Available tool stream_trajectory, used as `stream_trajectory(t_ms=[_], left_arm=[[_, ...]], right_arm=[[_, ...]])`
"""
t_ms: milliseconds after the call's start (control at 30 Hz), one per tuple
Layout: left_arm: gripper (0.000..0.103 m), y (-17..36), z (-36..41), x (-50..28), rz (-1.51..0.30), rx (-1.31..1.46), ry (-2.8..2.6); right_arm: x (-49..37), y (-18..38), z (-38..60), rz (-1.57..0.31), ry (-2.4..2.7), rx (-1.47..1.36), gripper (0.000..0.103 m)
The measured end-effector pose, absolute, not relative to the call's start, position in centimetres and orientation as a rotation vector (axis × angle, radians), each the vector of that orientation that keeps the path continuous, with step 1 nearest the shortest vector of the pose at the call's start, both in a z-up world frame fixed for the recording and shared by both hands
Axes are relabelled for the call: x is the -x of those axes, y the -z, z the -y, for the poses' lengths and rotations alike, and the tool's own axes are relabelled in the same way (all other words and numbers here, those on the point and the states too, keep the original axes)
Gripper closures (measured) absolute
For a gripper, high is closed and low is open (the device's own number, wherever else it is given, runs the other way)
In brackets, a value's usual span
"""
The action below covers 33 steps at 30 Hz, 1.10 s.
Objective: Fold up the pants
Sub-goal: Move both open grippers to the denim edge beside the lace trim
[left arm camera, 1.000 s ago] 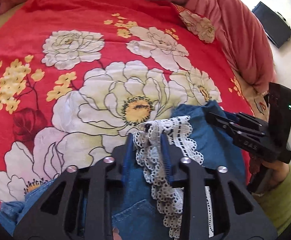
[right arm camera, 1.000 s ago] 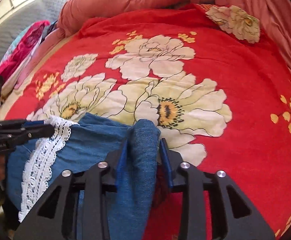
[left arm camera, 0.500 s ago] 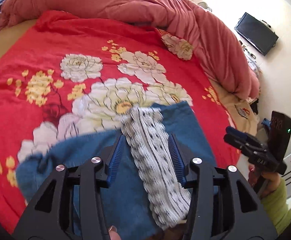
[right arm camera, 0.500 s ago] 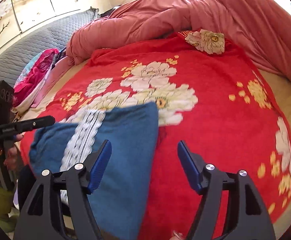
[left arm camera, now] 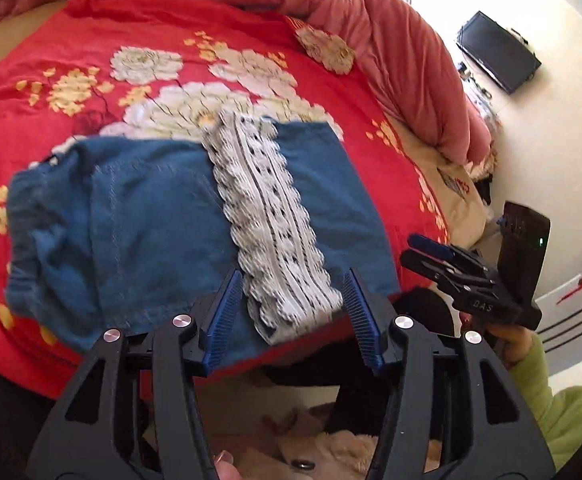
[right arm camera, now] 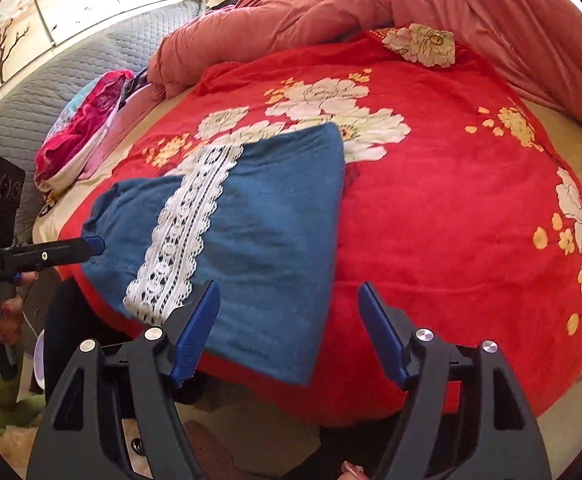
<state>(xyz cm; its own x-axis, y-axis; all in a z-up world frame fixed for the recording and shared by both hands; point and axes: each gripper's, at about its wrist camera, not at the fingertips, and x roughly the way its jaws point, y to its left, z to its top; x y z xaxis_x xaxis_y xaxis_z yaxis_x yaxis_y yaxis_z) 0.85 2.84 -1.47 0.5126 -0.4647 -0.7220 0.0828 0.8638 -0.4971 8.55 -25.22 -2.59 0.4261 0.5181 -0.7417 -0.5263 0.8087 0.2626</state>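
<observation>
The blue denim pants (left arm camera: 151,216) lie folded flat on the red floral bedspread (left arm camera: 91,40), near its front edge. A white lace strip (left arm camera: 267,220) runs across them. They also show in the right wrist view (right arm camera: 267,232), with the lace (right arm camera: 183,236) at the left. My left gripper (left arm camera: 295,316) is open and empty, held back over the bed's front edge by the lace end. My right gripper (right arm camera: 291,332) is open and empty, above the pants' near right corner. Each gripper shows in the other's view: the right one (left arm camera: 431,250) and the left one (right arm camera: 91,244).
A bunched pink duvet (right arm camera: 371,4) lies along the back and right of the bed. Folded pink and red clothes (right arm camera: 87,124) sit at the left by the grey quilted headboard (right arm camera: 51,80). A dark screen (left arm camera: 499,52) hangs on the wall at right. The floor is below the bed's edge.
Both grippers let go of the pants, opened wide and pulled back toward the bed's front edge. The pants now lie flat on the bedspread.
</observation>
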Motion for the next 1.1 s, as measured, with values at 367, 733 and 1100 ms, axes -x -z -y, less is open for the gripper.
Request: stream_trajectory(t_ms=[367,733,1100], left_arm=[[0.058,5.3,-1.4,-1.5,-1.12,0.489,0.285],[0.088,6.3,-0.1,-1.6,-1.15,0.432,0.281],[0.084,6.7,0.7,-1.2,-1.153,0.3,0.246]], right_arm=[[-8.9,3.7,24.5,-0.965,-0.662,0.042,0.033],[-9.3,5.6,23.6,-1.027,-0.683,0.057,0.038],[-7.4,3.3,23.1,-0.908,-0.634,0.181,0.037]])
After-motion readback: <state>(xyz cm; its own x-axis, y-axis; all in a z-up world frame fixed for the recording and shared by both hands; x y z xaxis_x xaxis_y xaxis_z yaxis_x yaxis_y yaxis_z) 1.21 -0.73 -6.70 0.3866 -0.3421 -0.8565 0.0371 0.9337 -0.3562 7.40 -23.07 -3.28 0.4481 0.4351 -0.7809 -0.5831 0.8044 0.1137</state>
